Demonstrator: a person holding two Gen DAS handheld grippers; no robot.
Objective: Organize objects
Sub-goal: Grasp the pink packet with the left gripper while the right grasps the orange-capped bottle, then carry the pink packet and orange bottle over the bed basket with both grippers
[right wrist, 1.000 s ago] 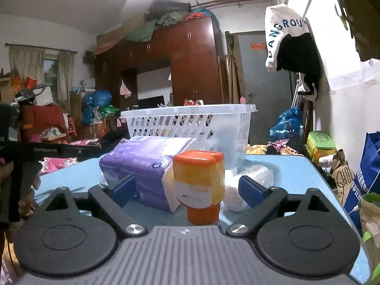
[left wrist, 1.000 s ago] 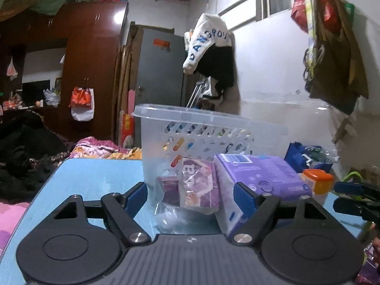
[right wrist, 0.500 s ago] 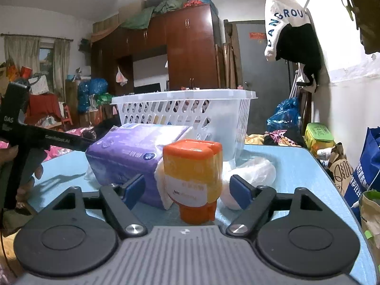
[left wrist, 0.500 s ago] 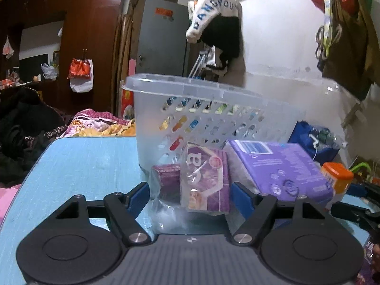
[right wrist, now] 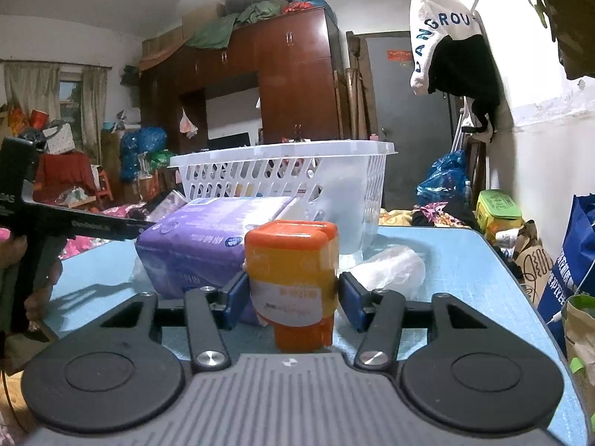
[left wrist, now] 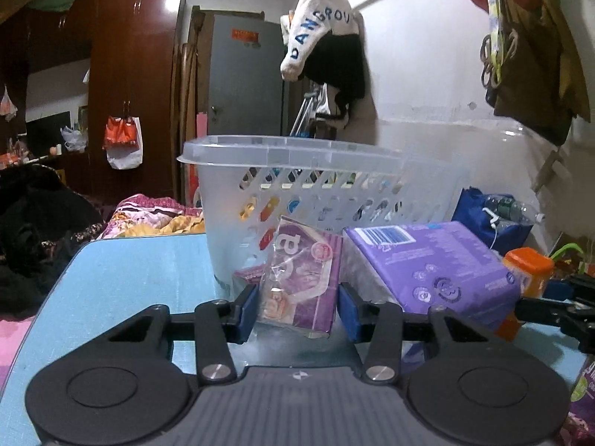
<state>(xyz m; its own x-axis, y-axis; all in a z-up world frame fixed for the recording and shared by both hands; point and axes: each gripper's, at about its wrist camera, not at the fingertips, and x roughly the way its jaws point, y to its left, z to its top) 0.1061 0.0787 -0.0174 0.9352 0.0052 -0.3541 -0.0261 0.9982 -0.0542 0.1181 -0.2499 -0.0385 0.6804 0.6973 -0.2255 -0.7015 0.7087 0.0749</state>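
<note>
purple packet [left wrist: 303, 278] in clear wrap, standing on the blue table [left wrist: 141, 267] just before the white basket [left wrist: 319, 182], is flanked closely by the left gripper [left wrist: 297, 310], whose contact cannot be told. orange jar [right wrist: 293, 278], beside the purple pack [right wrist: 200, 238], is clamped by the right gripper [right wrist: 292, 303].

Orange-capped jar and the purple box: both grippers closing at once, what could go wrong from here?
1. The right gripper brackets the orange-capped jar on its label; a smooth label could slip when lifted.
2. The purple box between the left gripper fingers sits in loose clear plastic, so the pads may catch film rather than box.
3. The purple tissue pack lies close beside the jar and could get nudged.
</note>
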